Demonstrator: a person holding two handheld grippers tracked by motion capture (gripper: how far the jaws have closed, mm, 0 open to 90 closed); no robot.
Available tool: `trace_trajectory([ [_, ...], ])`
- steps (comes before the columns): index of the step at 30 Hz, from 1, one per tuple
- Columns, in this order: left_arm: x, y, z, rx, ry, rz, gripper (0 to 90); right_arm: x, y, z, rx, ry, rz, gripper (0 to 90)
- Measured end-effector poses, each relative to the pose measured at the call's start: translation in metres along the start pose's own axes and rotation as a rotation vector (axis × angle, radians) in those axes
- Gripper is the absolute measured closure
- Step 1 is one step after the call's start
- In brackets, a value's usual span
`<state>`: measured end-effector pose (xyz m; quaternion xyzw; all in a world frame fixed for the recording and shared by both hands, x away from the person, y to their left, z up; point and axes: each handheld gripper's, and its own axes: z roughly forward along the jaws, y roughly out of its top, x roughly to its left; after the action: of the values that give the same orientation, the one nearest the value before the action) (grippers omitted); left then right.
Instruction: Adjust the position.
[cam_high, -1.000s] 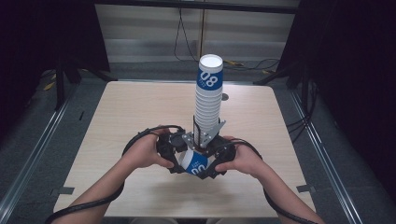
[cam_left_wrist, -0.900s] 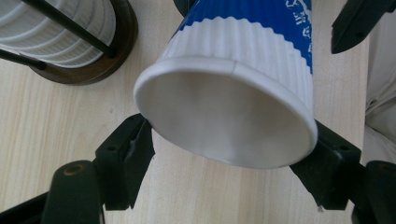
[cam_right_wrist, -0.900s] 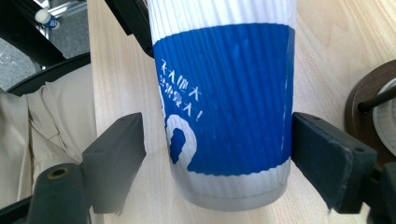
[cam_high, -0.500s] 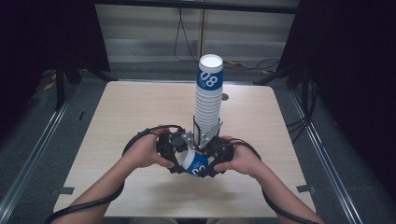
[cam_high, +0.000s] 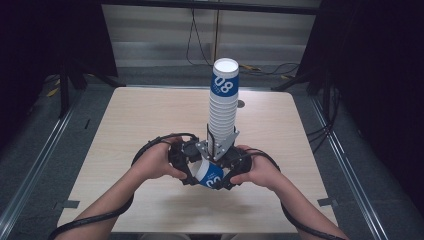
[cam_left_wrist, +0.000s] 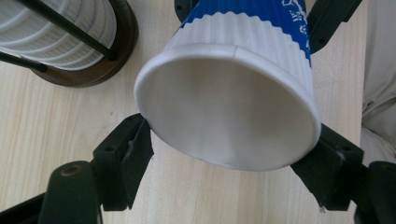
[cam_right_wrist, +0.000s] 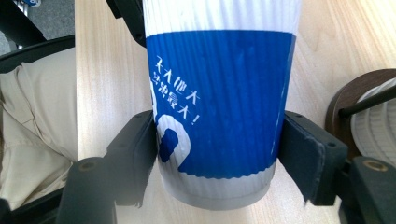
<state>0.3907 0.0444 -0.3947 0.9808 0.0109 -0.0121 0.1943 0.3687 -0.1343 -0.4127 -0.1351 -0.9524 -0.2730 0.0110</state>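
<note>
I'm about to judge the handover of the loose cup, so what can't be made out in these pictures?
- High view: the claws' pads on the loose paper cup, hidden by both hands.
- Left gripper view: whether the left claw presses on the rim; the cup covers the contact.
- Right gripper view: the cup's mouth, cut off by the top edge.
- Both gripper views: the cup stack and its brown holder base, cropped by the edges.

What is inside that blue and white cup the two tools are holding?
Nothing that shows: the cup tips its open mouth toward the left tool's camera, showing bare white wall. Its bottom cannot be made out.
</note>
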Motion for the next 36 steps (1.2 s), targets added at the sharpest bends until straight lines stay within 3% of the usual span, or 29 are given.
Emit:
trace_trajectory([
  [4,0.000,0.001,0.000,0.012,0.004,-0.001,23.2,0.001,0.000,-0.001,0.000,-0.013,-0.013,30.4],
  [9,0.002,-0.001,-0.001,-0.022,0.007,0.013,21.6,0.000,-0.002,-0.003,-0.010,-0.020,-0.008,30.2],
  [22,0.005,-0.010,-0.006,-0.111,-0.026,-0.048,19.8,-0.001,-0.005,-0.009,-0.064,-0.018,-0.013,29.9],
  [27,0.009,-0.015,-0.008,-0.109,-0.043,-0.070,20.8,-0.001,-0.008,-0.009,-0.058,-0.023,-0.020,29.8],
  [29,0.009,-0.019,-0.009,-0.148,-0.049,-0.101,20.8,-0.001,-0.009,-0.011,-0.062,-0.021,0.001,29.8],
  [36,0.011,-0.026,-0.011,-0.206,-0.063,-0.131,20.4,-0.002,-0.015,-0.011,-0.090,-0.023,0.010,29.6],
])
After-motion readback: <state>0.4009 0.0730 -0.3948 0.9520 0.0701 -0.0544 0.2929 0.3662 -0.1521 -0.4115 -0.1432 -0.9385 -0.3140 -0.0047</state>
